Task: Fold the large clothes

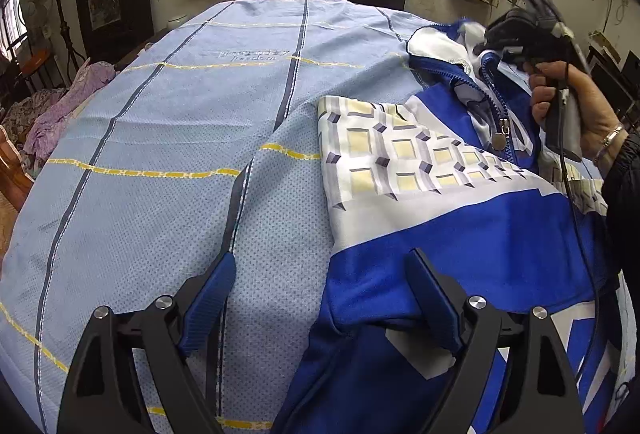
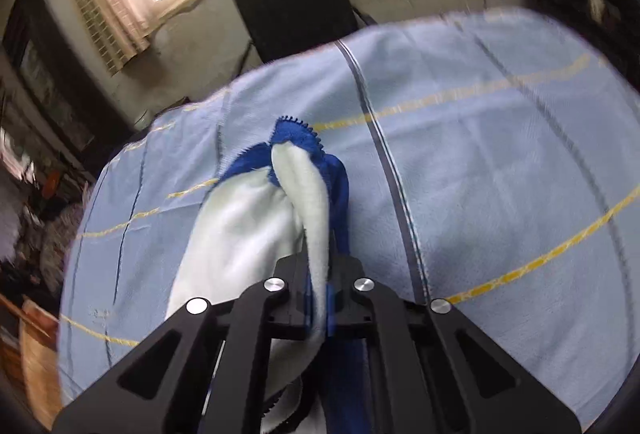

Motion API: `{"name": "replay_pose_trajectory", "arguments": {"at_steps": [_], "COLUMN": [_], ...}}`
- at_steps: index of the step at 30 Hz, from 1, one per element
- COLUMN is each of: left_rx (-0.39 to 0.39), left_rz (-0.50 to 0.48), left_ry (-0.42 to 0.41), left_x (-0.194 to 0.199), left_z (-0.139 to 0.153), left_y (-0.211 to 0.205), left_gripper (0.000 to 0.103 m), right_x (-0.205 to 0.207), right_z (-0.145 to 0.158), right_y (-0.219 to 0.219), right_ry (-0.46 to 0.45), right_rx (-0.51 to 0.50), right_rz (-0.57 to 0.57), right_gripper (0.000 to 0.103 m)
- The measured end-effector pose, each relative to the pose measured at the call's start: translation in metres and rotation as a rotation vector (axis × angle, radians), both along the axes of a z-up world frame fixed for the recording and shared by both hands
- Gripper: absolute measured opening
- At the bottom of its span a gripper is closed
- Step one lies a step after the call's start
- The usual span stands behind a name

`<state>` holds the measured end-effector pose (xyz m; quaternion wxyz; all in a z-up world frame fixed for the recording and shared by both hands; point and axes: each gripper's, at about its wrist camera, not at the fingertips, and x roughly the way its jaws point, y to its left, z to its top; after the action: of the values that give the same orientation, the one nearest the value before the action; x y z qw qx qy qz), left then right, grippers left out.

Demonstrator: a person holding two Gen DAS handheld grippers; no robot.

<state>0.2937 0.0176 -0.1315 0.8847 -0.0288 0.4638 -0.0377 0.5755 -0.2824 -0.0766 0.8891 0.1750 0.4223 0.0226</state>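
On the bed's pale blue cover (image 1: 160, 138), toward its right side as the left wrist view shows it, lies the jacket (image 1: 460, 226), a blue-and-white zip-up with a band of yellow and grey squares across it. It is only partly spread: the lower body lies fairly flat, while the collar end near the zip pull (image 1: 500, 140) is bunched and lifted off the cover.

The right gripper (image 2: 320, 290) is clamped tight on a fold of that upper edge, white lining and blue zip tape standing up between its jaws, and the person's hand (image 1: 568, 106) carries it above the far right part of the bed. The left gripper (image 1: 324, 286) stands wide, holding nothing; one finger hangs over bare cover, the other over the jacket's blue hem region.

The step in hand looks like drawing the top of the jacket out so the garment lies flat before any fold. To do it well, the left gripper would best take the hem or the near edge first and hold it down, so the pull from the right stretches the cloth instead of dragging the whole jacket. The lift should stay low and even. The pinch takes in both lining and zip edge, so a slow pull should keep the layers together.
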Motion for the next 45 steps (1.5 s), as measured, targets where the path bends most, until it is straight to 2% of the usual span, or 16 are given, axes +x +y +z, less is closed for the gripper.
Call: {"name": "replay_pose_trajectory", "arguments": {"at_steps": [2,5,10,16,20,23,27,30,34,38,42,45], "left_rx": [-0.004,-0.002,-0.025,-0.086,-0.185,-0.259,-0.244,-0.219,-0.187,-0.184,-0.153,-0.140], "left_rz": [-0.001,0.006,0.032,0.050,0.019,-0.052,-0.133,-0.147,-0.120,-0.108,-0.109,-0.104], "left_ry": [0.003,-0.007,-0.049,-0.096,-0.064,-0.028,-0.028,-0.022,-0.005,-0.015,0.023,0.022], "left_x": [0.000,0.000,-0.005,-0.010,-0.011,-0.012,-0.017,-0.017,-0.015,-0.016,-0.008,-0.003], "left_z": [0.001,0.004,0.017,0.033,0.032,0.028,0.025,0.020,0.015,0.020,0.013,0.013], "left_y": [0.001,0.003,0.013,0.029,0.034,0.025,0.004,-0.006,-0.006,-0.006,-0.018,-0.025], "left_gripper": [0.086,0.082,0.081,0.081,0.081,0.080,0.080,0.080,0.080,0.080,0.080,0.078], "right_x": [-0.015,-0.045,-0.116,-0.224,-0.302,-0.346,-0.384,-0.396,-0.402,-0.403,-0.398,-0.397], "right_z": [0.025,0.063,0.116,0.139,0.125,0.097,0.060,0.036,0.014,0.007,0.004,0.000], "right_y": [0.011,0.021,0.046,0.067,0.064,0.052,0.030,0.011,-0.008,-0.017,-0.022,-0.027], "right_ry": [-0.076,-0.161,-0.268,-0.333,-0.336,-0.289,-0.235,-0.185,-0.135,-0.126,-0.122,-0.118], "right_rx": [-0.069,-0.072,-0.138,-0.233,-0.243,-0.194,-0.102,-0.034,0.039,0.091,0.135,0.174], "right_rz": [0.040,0.099,0.218,0.334,0.378,0.384,0.362,0.328,0.283,0.277,0.283,0.276], "right_gripper": [0.004,0.004,0.004,0.004,0.004,0.004,0.006,0.007,0.009,0.010,0.010,0.011]}}
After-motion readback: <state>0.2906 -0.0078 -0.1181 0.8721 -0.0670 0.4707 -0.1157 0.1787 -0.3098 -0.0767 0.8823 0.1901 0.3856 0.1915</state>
